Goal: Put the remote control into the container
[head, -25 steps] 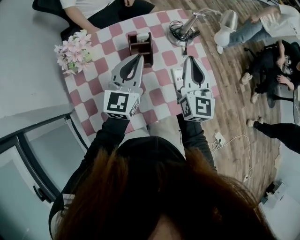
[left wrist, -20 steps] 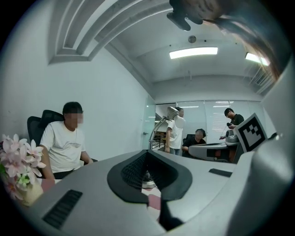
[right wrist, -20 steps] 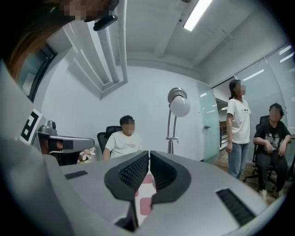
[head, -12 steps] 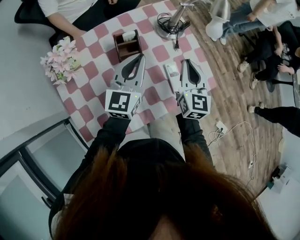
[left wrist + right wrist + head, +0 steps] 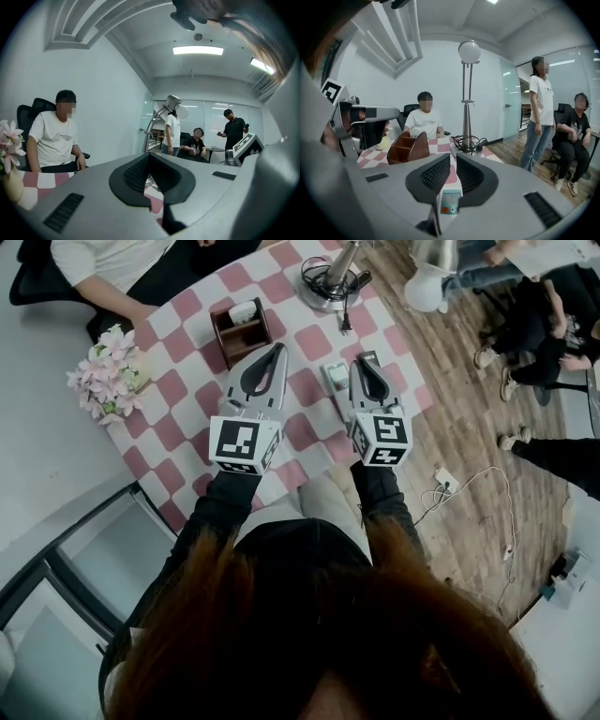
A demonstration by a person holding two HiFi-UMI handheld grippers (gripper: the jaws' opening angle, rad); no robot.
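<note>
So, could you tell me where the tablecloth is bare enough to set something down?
Bare cloth lies between the flowers and the container, and at the near edge between the left gripper and right gripper. It is crowded far right: lamp base, cable and remote.

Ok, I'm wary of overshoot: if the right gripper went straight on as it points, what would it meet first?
Probably the checkered tabletop, short of the lamp base: the right gripper tilts slightly down, and the remote control lies under its jaws, not ahead. Depth is unclear.
</note>
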